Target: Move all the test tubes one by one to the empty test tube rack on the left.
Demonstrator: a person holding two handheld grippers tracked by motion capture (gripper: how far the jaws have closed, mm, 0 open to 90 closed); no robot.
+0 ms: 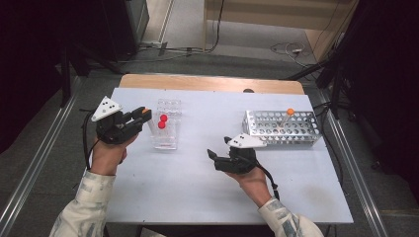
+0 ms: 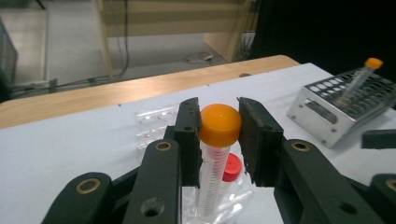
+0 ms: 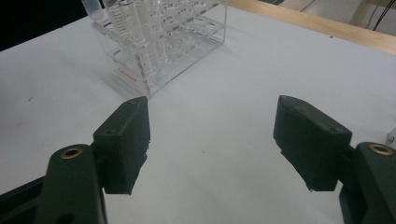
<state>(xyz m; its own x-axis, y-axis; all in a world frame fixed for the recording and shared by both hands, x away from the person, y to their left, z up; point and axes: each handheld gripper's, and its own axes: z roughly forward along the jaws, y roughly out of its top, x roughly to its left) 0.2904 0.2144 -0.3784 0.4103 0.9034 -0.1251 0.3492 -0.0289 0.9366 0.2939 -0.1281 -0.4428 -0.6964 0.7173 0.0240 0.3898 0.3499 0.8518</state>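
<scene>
Your left tongs (image 2: 219, 135) clamp the orange-capped tube (image 2: 215, 154) just beside the clear rack (image 1: 165, 129), long axis near upright, cap up. It looks lifted out; carrying it to the metal rack (image 1: 281, 129) remains. Your right tongs (image 3: 215, 144) gape wide, holding nothing, between both racks.
</scene>
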